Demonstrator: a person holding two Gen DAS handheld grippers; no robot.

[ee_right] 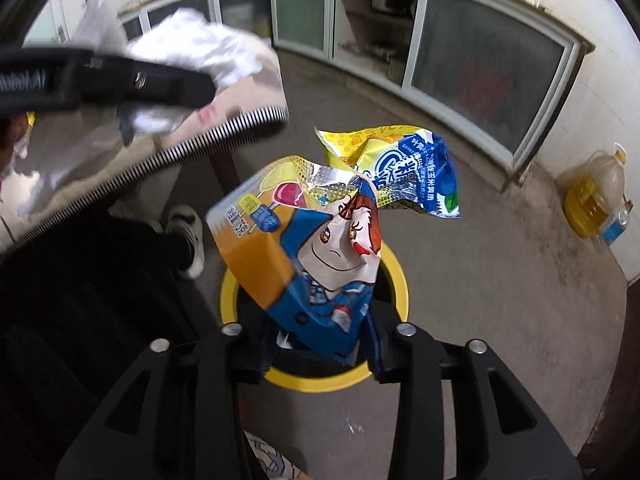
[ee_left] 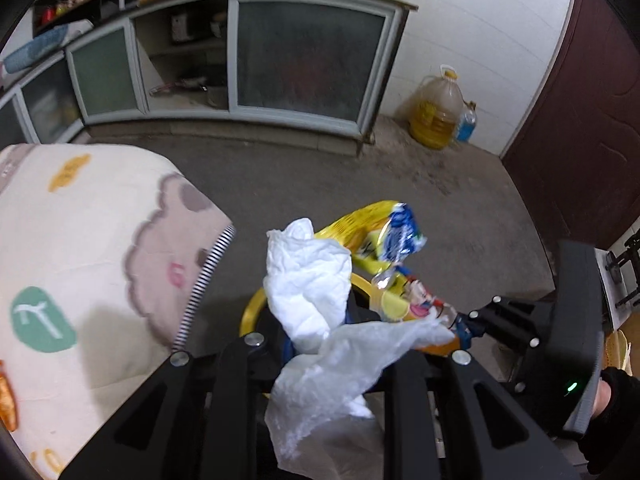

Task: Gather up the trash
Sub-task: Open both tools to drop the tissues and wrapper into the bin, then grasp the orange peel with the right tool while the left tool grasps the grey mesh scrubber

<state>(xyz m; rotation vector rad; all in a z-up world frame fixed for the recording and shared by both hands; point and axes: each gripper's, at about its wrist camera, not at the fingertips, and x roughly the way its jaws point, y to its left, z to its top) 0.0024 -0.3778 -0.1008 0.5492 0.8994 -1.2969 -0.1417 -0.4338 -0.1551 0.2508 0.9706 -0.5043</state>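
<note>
My left gripper (ee_left: 320,354) is shut on crumpled white tissue (ee_left: 308,280) and a thin clear plastic bag (ee_left: 340,364), held above the yellow-rimmed trash bin (ee_left: 251,312). My right gripper (ee_right: 320,360) is shut on an orange and blue cartoon snack wrapper (ee_right: 304,256) with a yellow and blue wrapper (ee_right: 404,168) behind it, right over the bin (ee_right: 394,280). In the left wrist view the right gripper (ee_left: 460,326) comes in from the right with the wrappers (ee_left: 384,236). In the right wrist view the left gripper's body (ee_right: 120,80) and the tissue (ee_right: 192,44) are at upper left.
A table with a patterned cloth (ee_left: 80,248) and striped edge stands left of the bin. A low cabinet with glass doors (ee_left: 304,60) lines the far wall. A large oil jug (ee_left: 436,112) and a blue bottle (ee_left: 466,122) stand by a dark red door (ee_left: 580,120). A person's shoe (ee_right: 188,232) is near the bin.
</note>
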